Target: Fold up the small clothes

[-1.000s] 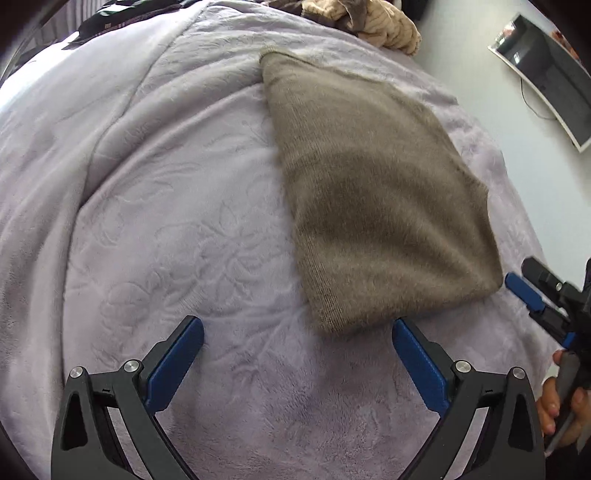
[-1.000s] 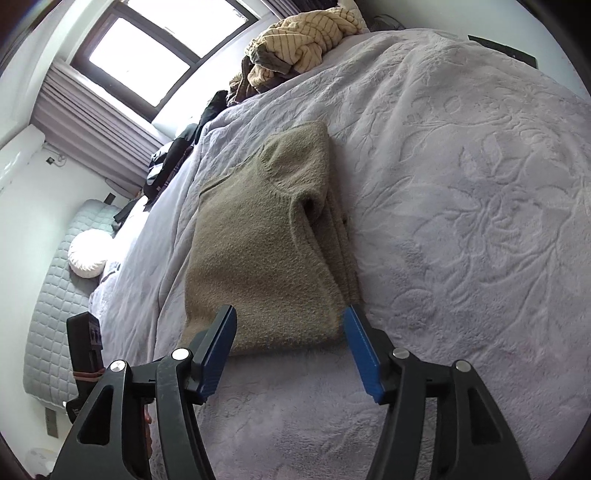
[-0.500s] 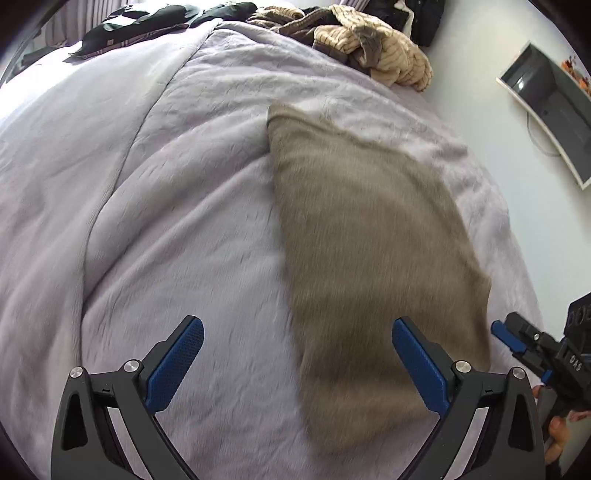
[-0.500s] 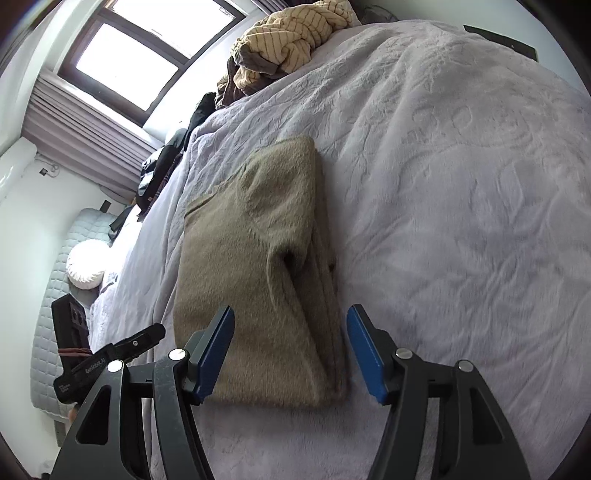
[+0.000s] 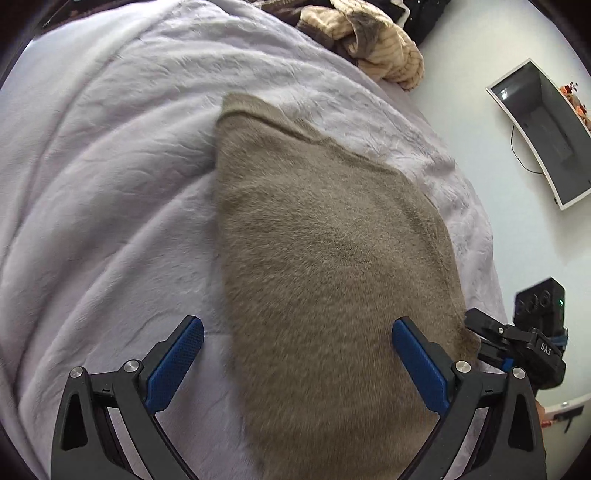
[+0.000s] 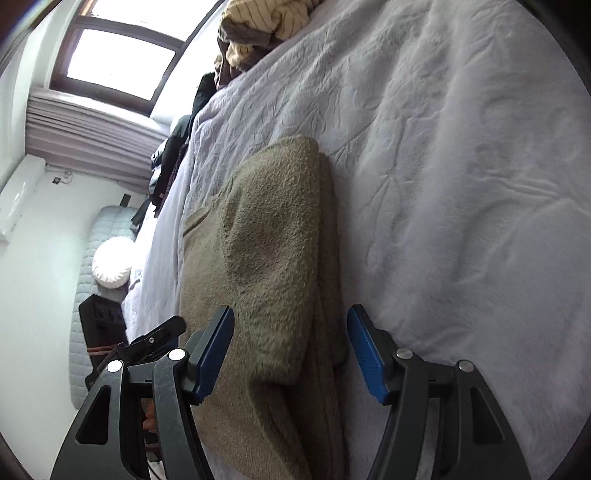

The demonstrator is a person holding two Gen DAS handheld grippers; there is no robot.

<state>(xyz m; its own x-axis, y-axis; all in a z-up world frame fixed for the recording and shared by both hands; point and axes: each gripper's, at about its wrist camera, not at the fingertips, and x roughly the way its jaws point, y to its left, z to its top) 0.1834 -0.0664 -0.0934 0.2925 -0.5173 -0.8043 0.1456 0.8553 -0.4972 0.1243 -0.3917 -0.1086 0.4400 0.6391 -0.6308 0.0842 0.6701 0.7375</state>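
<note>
Left wrist view, left to right: lavender embossed blanket (image 5: 92, 184) fills the 9 o'clock side. Left gripper (image 5: 297, 363) has its jaws wide apart, nothing clamped; left pad (image 5: 173, 363) sits over bare blanket, right pad (image 5: 419, 363) over the garment. Folded olive-brown sweater (image 5: 325, 266) lies flat on the blanket, running from 12 o'clock down to 6 o'clock, its near end between the 2 pads. Pile of unfolded clothes (image 5: 373, 48) at 1 o'clock, at the bed's far edge, well apart from the sweater. Wall screen (image 5: 543, 136) at 2 o'clock. The other gripper's tip shows at 4 o'clock, just beside the sweater's right edge.

Right wrist view, left to right: window (image 6: 114, 51) at 11 o'clock, white round cushion (image 6: 110, 266) at 9 o'clock. Right gripper (image 6: 291, 349) has its jaws apart, pads not pressing anything; left pad (image 6: 214, 354) hangs over the sweater (image 6: 266, 251), right pad (image 6: 365, 354) over the blanket (image 6: 461, 166). The sweater's folded right edge, with stacked layers visible, runs between the pads. Striped clothes in the pile (image 6: 266, 22) at 12 o'clock.
</note>
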